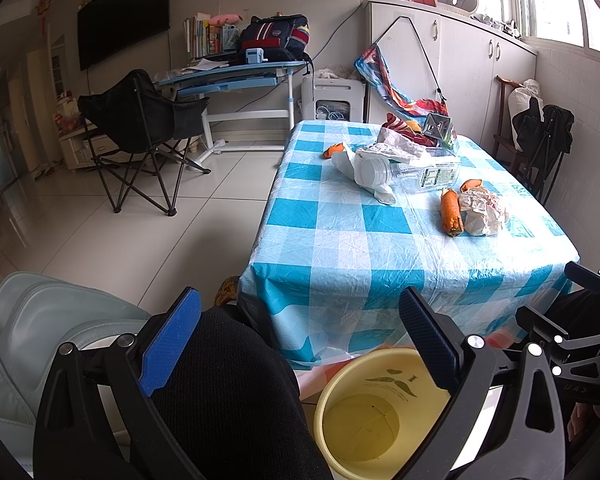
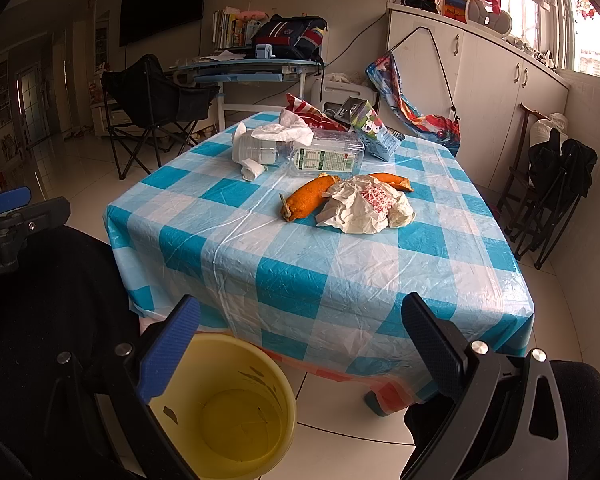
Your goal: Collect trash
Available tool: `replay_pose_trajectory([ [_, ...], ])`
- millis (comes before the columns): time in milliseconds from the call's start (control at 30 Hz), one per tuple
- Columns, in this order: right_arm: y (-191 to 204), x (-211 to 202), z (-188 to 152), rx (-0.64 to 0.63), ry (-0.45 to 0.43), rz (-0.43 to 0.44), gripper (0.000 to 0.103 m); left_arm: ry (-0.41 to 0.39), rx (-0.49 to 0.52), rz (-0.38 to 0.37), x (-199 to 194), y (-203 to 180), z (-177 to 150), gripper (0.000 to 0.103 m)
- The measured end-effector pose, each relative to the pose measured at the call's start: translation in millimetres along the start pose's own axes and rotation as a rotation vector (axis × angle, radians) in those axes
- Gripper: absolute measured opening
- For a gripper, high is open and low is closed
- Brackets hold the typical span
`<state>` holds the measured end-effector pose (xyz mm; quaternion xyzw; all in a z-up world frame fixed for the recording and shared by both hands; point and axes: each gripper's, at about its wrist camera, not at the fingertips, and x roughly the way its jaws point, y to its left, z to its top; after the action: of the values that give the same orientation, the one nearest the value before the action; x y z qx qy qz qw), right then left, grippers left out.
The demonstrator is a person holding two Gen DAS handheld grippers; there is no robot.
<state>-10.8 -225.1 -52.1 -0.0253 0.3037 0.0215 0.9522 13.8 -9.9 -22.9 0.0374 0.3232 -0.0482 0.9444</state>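
Observation:
Trash lies on a blue checked table (image 1: 340, 248) (image 2: 300, 264): an orange peel (image 1: 450, 212) (image 2: 306, 198) beside a crumpled paper wrapper (image 1: 482, 210) (image 2: 364, 204), a clear plastic bottle (image 1: 412, 170) (image 2: 300, 152) draped with white tissue (image 2: 278, 132), a snack bag (image 2: 308, 114) and a small carton (image 1: 438, 126) (image 2: 366, 120). A yellow bin (image 1: 380, 412) (image 2: 228, 408) stands on the floor below the table's near edge. My left gripper (image 1: 304, 344) is open over the bin and a black-clad knee. My right gripper (image 2: 304, 348) is open above the bin, holding nothing.
A black folding chair (image 1: 140, 120) (image 2: 152, 96) and a blue desk (image 1: 236, 72) stand beyond the table. White cabinets (image 1: 460, 52) line the right wall, with folded chairs (image 2: 552, 192) by them. A grey padded seat (image 1: 40, 320) is at my left.

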Motion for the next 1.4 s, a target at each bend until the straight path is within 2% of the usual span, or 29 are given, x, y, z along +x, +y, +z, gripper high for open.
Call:
replay_pose_trajectory([
  [1400, 7.4, -0.5, -0.1, -0.010, -0.033, 0.011, 0.097, 0.002, -0.005, -0.002, -0.1, 1.1, 0.6, 0.096],
])
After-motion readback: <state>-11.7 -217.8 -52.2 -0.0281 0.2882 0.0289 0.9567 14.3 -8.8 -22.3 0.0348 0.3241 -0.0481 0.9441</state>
